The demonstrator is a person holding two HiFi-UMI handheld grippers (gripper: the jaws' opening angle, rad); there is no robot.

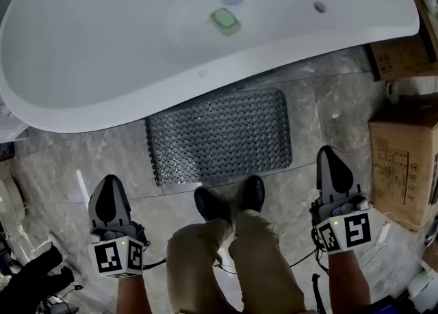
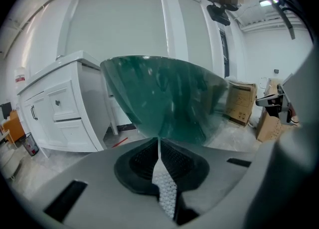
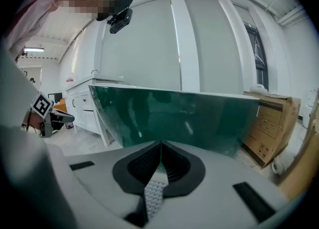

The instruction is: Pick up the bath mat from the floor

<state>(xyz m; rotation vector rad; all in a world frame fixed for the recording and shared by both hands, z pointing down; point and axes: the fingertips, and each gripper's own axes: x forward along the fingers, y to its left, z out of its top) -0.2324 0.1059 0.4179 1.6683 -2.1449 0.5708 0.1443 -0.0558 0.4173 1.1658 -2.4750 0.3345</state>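
Observation:
The grey studded bath mat [image 1: 219, 135] lies flat on the marble floor against the bathtub [image 1: 137, 39], just beyond the person's black shoes [image 1: 229, 200]. My left gripper [image 1: 109, 182] hovers to the mat's near left, off the mat, with its jaws together and nothing in them. My right gripper [image 1: 330, 152] is beside the mat's right edge, also shut and empty. In the left gripper view the shut jaws [image 2: 158, 142] face the tub's dark green outer wall [image 2: 164, 98]. The right gripper view shows the same wall [image 3: 189, 118] beyond its shut jaws [image 3: 160, 145].
Cardboard boxes [image 1: 404, 162] stand on the floor to the right. A white cabinet [image 2: 60, 108] is to the left of the tub. A small green object [image 1: 224, 21] lies inside the tub. Dark gear and cables sit at the lower left [image 1: 34, 278].

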